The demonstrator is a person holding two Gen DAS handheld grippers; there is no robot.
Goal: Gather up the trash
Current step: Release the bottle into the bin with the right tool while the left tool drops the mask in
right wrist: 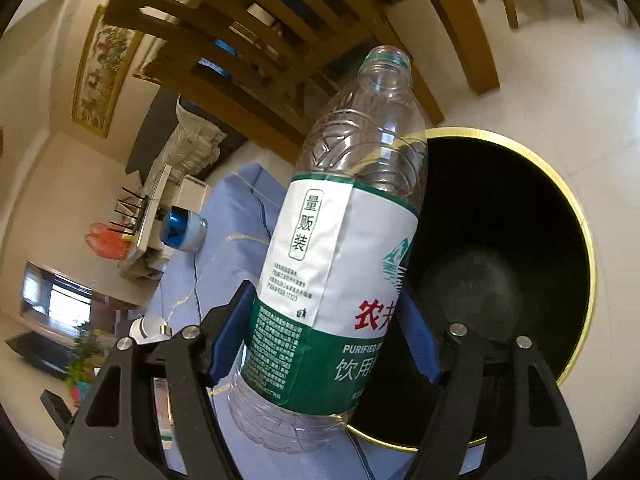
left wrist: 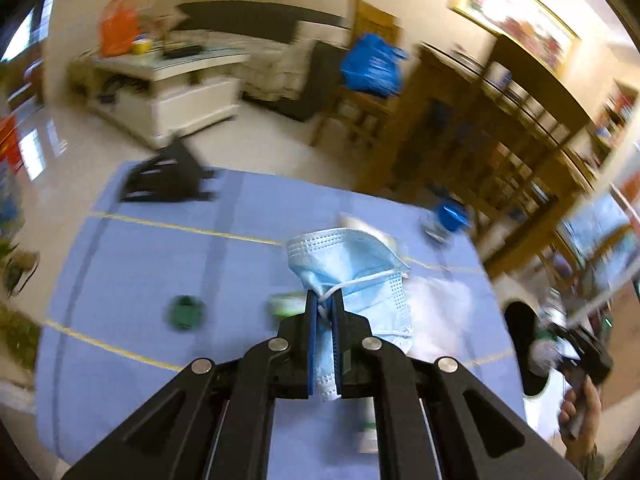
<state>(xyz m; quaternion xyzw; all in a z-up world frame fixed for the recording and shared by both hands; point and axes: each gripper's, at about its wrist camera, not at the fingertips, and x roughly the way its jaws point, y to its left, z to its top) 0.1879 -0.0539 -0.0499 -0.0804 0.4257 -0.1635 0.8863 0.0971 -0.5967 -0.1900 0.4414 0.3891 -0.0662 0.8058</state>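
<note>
My left gripper is shut on a light blue face mask and holds it above the blue table cloth. My right gripper is shut on an empty clear plastic bottle with a green and white label, its neck open and without a cap. The bottle is tilted over the edge of a black trash bin with a gold rim that stands on the floor beside the table. The right gripper and the bin also show at the right edge of the left wrist view.
On the table lie a green bottle cap, a blue-topped small jar, a black stand and a blurred green-white item. Wooden chairs stand beyond the table. The jar also shows in the right wrist view.
</note>
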